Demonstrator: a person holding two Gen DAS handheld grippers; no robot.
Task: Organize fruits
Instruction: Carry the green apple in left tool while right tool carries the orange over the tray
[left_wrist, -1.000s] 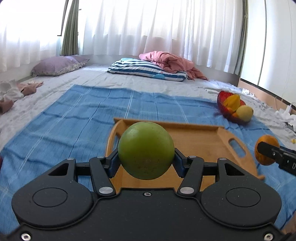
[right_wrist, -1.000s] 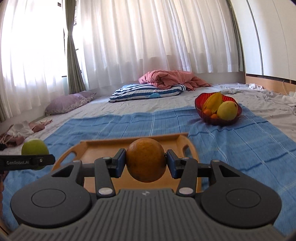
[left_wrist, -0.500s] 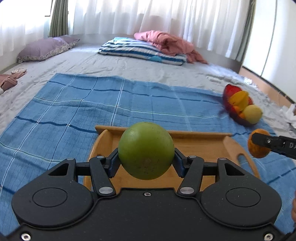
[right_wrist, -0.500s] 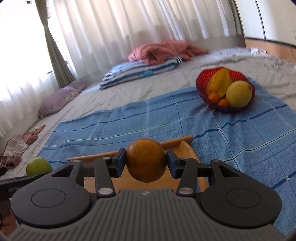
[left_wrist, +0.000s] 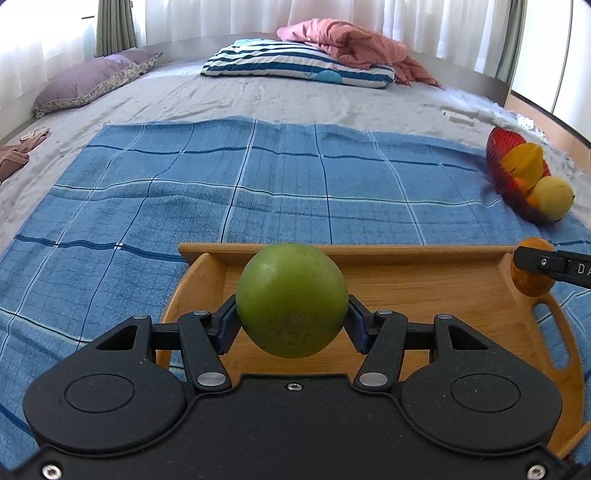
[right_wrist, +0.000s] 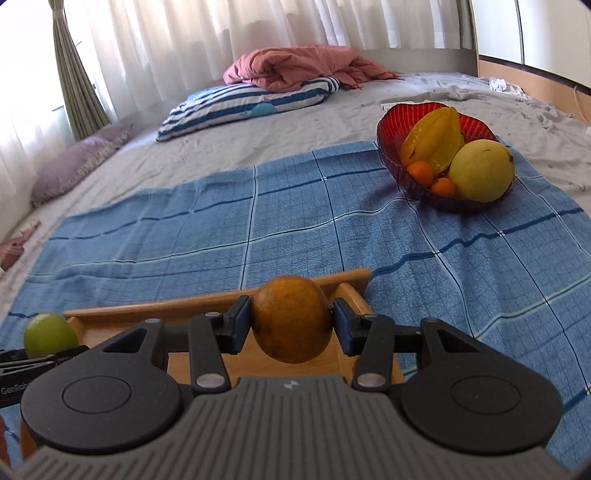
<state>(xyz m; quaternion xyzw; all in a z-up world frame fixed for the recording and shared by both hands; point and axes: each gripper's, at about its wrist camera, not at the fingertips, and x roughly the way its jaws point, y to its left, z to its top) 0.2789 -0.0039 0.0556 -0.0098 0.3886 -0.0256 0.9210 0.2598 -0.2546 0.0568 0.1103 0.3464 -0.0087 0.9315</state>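
Observation:
My left gripper is shut on a round green fruit and holds it above the wooden tray. My right gripper is shut on an orange fruit over the tray's right end. In the left wrist view the orange fruit shows at the far right above the tray's handle side. In the right wrist view the green fruit shows at the far left. A red bowl holds a starfruit, a yellow-green fruit and small oranges.
The tray lies on a blue checked cloth spread over a grey bed sheet. A striped pillow with a pink blanket lies at the back, a purple pillow at the back left. The red bowl stands on the cloth's far right.
Both wrist views have tilted downward and sit higher over the tray. Both fruits stay gripped. The bowl now appears larger in the right wrist view.

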